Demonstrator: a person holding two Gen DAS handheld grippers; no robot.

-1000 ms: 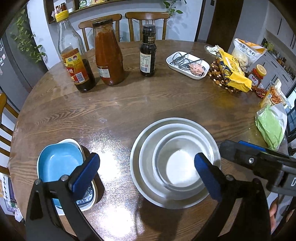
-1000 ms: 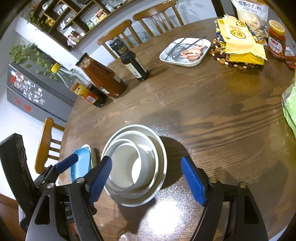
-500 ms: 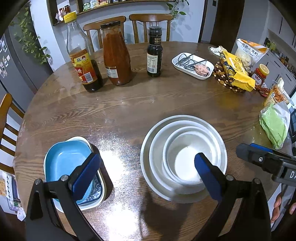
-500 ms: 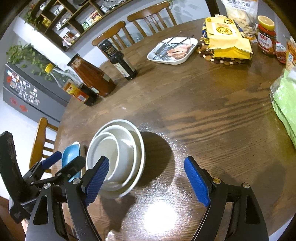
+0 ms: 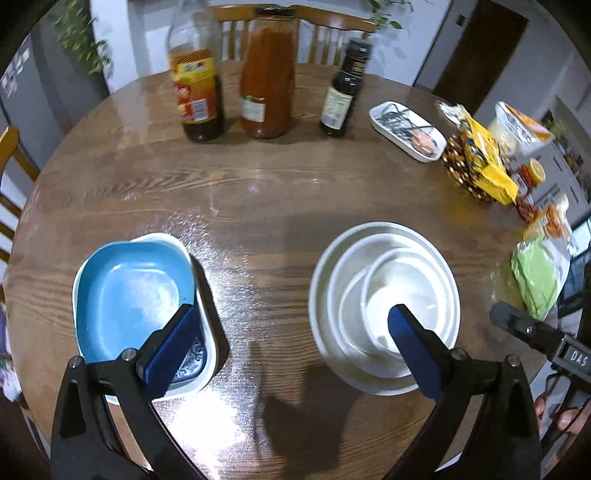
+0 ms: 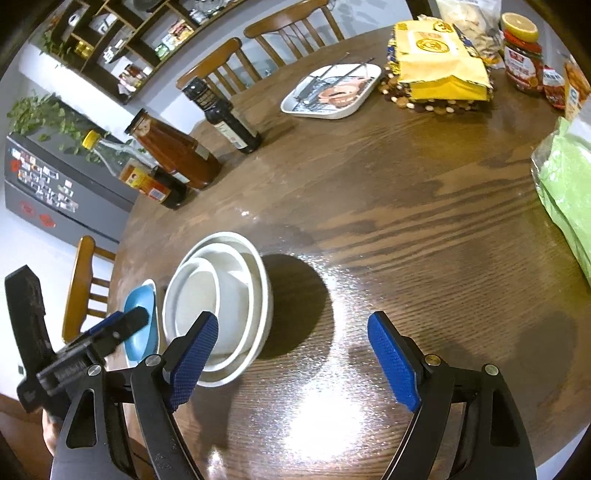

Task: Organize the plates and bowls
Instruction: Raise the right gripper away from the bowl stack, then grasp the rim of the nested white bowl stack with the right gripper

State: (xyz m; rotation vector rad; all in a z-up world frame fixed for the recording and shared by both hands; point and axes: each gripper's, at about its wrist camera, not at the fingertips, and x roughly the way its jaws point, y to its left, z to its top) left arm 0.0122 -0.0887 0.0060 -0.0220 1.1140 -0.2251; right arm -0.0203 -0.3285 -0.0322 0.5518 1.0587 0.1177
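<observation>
White bowl stack seemingly unmoved — left gripper withdrew.

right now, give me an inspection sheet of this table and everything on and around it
surface: round dark wooden table, glossy, with light glare near the front edge
job's things: three nested white round bowls; beside them, apart, a blue squarish dish sits in a white patterned dish
clutter: three sauce bottles at the far side, white rectangular tray of metal utensils, yellow snack bag on a beaded trivet, red-lidded jar, green bag
grippers: left gripper open and empty; right gripper open and empty
cables: nothing seen
surroundings: wooden chairs, wall shelves, grey fridge with magnets
</observation>
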